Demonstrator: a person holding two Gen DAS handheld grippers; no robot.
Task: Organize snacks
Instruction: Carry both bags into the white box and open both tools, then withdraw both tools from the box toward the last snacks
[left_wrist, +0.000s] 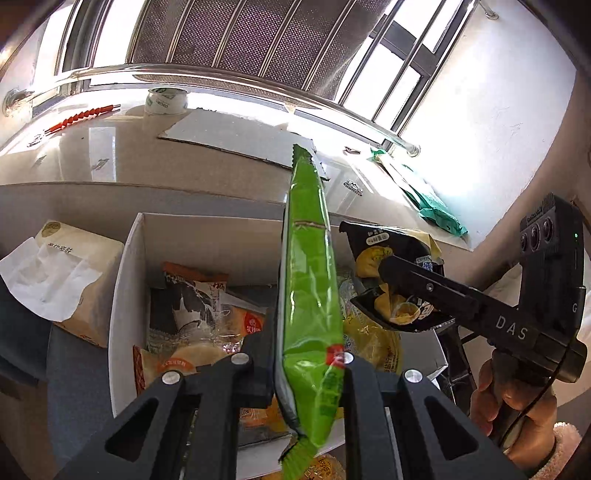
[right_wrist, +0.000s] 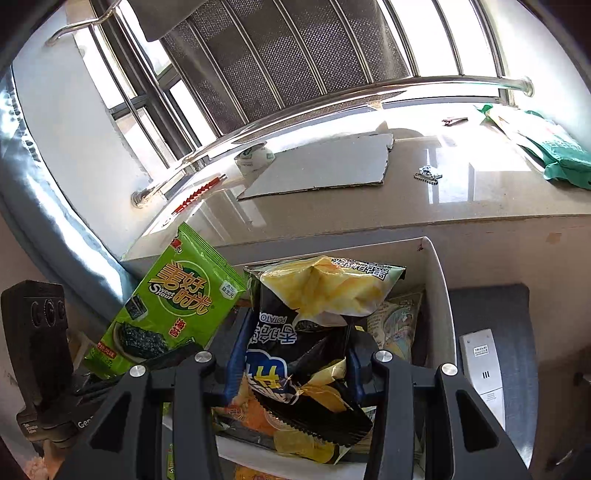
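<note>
My left gripper (left_wrist: 309, 363) is shut on a green seaweed snack packet (left_wrist: 308, 295), held edge-on and upright above a white box (left_wrist: 125, 280) that holds several snack packs. The packet also shows face-on in the right wrist view (right_wrist: 173, 310). My right gripper (right_wrist: 293, 360) is shut on a black-and-yellow potato chip bag (right_wrist: 314, 325), held above the same white box (right_wrist: 441, 295). In the left wrist view the right gripper (left_wrist: 391, 275) and the chip bag (left_wrist: 388, 251) are to the right of the green packet.
A tissue pack (left_wrist: 70, 280) stands left of the box. A stone windowsill (right_wrist: 461, 192) behind carries a cardboard sheet (right_wrist: 325, 166), a tape roll (left_wrist: 166, 99), a green bag (right_wrist: 561, 155) and a key chain (right_wrist: 428, 173). A white remote (right_wrist: 484, 369) lies on a grey seat at right.
</note>
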